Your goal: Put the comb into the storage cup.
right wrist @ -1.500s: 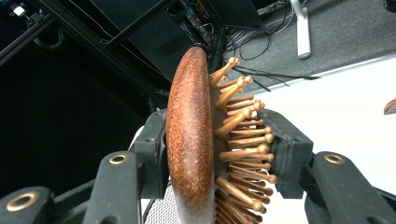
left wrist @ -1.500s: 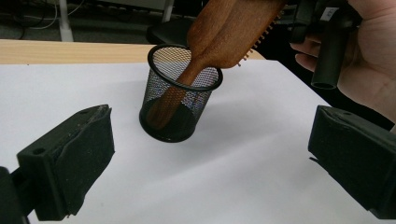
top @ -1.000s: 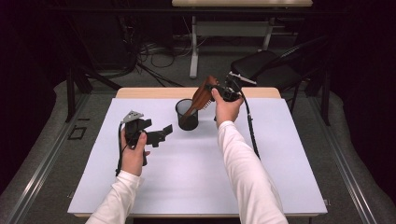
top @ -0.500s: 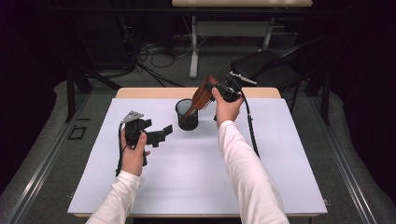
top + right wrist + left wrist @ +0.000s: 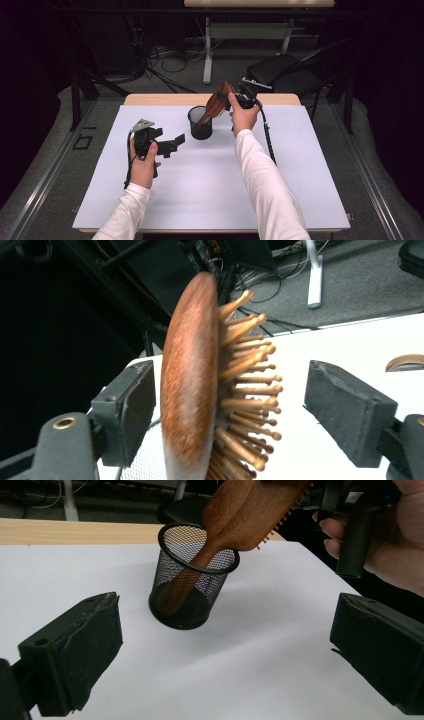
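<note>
The left gripper (image 5: pixel 172 145) hovers low over the white table (image 5: pixel 210 190), left of the black mesh cup (image 5: pixel 200 122), jaws wide apart and empty. A wooden paddle hairbrush (image 5: pixel 216 104) stands tilted in the cup, handle down inside, head leaning over the rim toward the right gripper (image 5: pixel 231 99). That gripper's jaws have just been opening: the far pad stands clear of the bristles, while the near pad appears just beside the brush back, contact uncertain.

right jaws now apart off hairbrush (image 5: pixel 200 385)
</note>
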Available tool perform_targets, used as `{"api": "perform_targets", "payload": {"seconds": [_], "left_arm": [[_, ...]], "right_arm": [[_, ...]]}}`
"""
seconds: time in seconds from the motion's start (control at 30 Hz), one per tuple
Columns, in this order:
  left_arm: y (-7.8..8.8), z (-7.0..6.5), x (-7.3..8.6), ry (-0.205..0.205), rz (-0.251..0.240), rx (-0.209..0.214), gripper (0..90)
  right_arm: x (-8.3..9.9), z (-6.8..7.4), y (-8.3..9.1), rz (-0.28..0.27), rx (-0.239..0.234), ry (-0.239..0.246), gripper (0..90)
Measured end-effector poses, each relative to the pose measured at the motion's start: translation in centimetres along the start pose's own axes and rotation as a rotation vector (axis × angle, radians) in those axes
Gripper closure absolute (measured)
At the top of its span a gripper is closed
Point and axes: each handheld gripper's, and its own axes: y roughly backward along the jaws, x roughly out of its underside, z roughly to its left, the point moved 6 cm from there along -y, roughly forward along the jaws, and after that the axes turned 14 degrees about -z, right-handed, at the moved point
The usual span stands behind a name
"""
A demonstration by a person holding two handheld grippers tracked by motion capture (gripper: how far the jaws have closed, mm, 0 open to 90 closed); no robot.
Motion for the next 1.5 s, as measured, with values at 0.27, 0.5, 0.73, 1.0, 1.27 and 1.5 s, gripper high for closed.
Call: {"api": "perform_targets", "payload": {"seconds": [0.27,0.5,0.73,1.0,1.27,1.5], "left_arm": [[0.0,0.0,0.0,-0.001,0.002,-0.003,0.4],[0.1,0.0,0.0,-0.001,-0.001,-0.004,0.4],[0.1,0.1,0.0,0.001,-0.001,-0.006,0.4],[0.1,0.2,-0.1,-0.001,-0.002,-0.007,0.4],[0.2,0.4,-0.2,0.004,-0.004,-0.006,0.4],[0.1,0.4,-0.1,0.013,0.001,0.001,0.4]], "right_arm": [[-0.3,-0.1,0.0,0.001,-0.016,-0.076,14.6],[-0.6,-0.2,0.3,0.011,-0.032,-0.099,5.1],[-0.9,-0.5,0.6,0.029,-0.039,-0.086,0.0],[-1.2,-0.8,0.8,0.035,-0.046,-0.089,0.0],[-1.1,-0.5,1.0,0.047,-0.069,-0.076,0.0],[-1.1,-0.6,1.1,0.061,-0.059,-0.06,0.0]]}}
